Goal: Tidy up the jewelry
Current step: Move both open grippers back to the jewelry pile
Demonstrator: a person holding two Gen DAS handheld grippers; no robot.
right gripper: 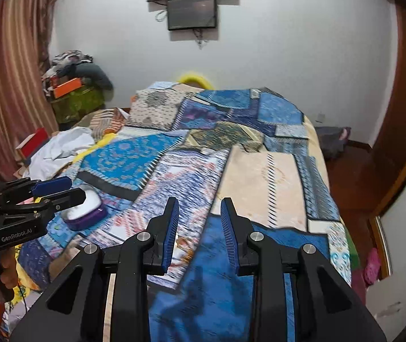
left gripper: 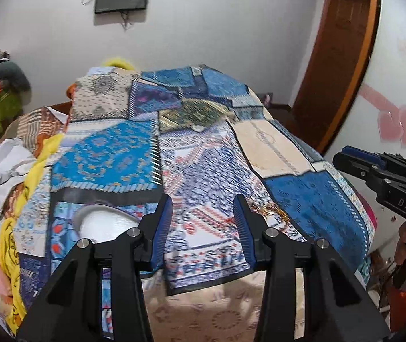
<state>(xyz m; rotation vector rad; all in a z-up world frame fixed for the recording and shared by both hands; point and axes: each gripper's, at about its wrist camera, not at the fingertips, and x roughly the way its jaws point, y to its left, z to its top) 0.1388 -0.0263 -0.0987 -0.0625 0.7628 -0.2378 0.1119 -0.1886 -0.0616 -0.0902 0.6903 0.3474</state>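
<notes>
A purple jewelry box with a white lining lies open on the patterned bedspread. In the left wrist view it is partly hidden behind my left finger. A gold chain lies on the bedspread just right of my left gripper's right finger. My left gripper is open and empty above the bedspread, between box and chain; it also shows in the right wrist view. My right gripper is open and empty over the bedspread; it also shows in the left wrist view.
A heap of white and yellow clothes lies at the bed's left side. Clothes and boxes are piled in the far left corner. A screen hangs on the far wall. A wooden door stands at the right.
</notes>
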